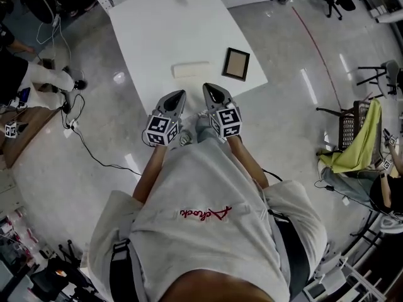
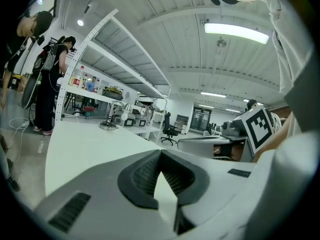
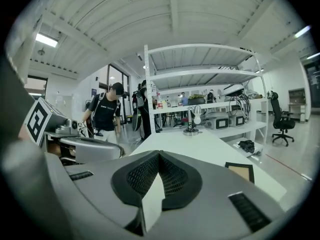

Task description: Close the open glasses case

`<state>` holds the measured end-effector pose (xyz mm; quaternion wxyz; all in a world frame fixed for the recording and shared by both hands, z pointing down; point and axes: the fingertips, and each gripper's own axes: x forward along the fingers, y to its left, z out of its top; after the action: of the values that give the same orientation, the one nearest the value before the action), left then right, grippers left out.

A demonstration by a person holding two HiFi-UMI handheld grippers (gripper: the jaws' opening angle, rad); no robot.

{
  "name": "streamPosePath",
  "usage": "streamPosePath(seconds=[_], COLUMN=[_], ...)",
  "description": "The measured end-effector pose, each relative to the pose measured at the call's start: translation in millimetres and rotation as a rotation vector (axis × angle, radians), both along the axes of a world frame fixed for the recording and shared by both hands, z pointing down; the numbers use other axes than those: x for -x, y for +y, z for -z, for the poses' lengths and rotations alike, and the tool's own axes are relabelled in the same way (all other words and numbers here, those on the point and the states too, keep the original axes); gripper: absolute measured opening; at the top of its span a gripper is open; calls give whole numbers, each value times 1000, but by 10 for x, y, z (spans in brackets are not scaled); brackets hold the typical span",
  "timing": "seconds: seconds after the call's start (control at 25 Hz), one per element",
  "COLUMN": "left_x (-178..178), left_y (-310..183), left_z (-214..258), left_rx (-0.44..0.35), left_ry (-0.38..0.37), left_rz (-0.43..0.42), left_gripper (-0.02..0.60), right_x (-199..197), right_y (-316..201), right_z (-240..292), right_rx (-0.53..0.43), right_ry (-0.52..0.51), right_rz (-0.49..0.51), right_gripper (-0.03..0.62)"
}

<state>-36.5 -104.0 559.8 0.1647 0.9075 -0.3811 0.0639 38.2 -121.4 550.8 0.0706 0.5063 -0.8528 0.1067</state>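
Two grippers show in the head view, held side by side close to the person's chest, at the near edge of a white desk (image 1: 157, 30); the left gripper (image 1: 181, 95) and the right gripper (image 1: 208, 89) both point toward the far end, their tips near each other but apart. Just beyond those tips a pale oblong glasses case (image 1: 191, 70) lies flat on the desk, touched by neither gripper; whether its lid is up cannot be told from here. Beside it, to the right, lies a dark-framed square (image 1: 236, 63) with a tan middle.

In the left gripper view the left gripper (image 2: 160, 157) has its fingers pressed together at the tips, with nothing between them; the bare desk (image 2: 85, 144) runs ahead, and the right gripper (image 2: 252, 126) with its marker cube sits at the right.

In the right gripper view the right gripper (image 3: 159, 157) likewise has its fingers closed on nothing; the desk (image 3: 200, 144) stretches ahead, the dark-framed square (image 3: 240, 171) lies at lower right, and the left gripper (image 3: 60, 131) appears at the left.
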Motion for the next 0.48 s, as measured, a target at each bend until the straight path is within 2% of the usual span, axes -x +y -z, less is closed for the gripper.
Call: streamPosePath(seconds=[0.28,0.48], left_x=[111,161], left_y=[271,279], left_z=[116,165], left_rx=[-33,-49], left_ry=[11,18], left_rz=[7,6], left_gripper=[25,25], right_x=[1,10], right_y=[431,453], right_z=[114,152], right_rx=[-20,-34], right_ry=[-50,-39], right_rz=[-44,-65], right_gripper=[12,12])
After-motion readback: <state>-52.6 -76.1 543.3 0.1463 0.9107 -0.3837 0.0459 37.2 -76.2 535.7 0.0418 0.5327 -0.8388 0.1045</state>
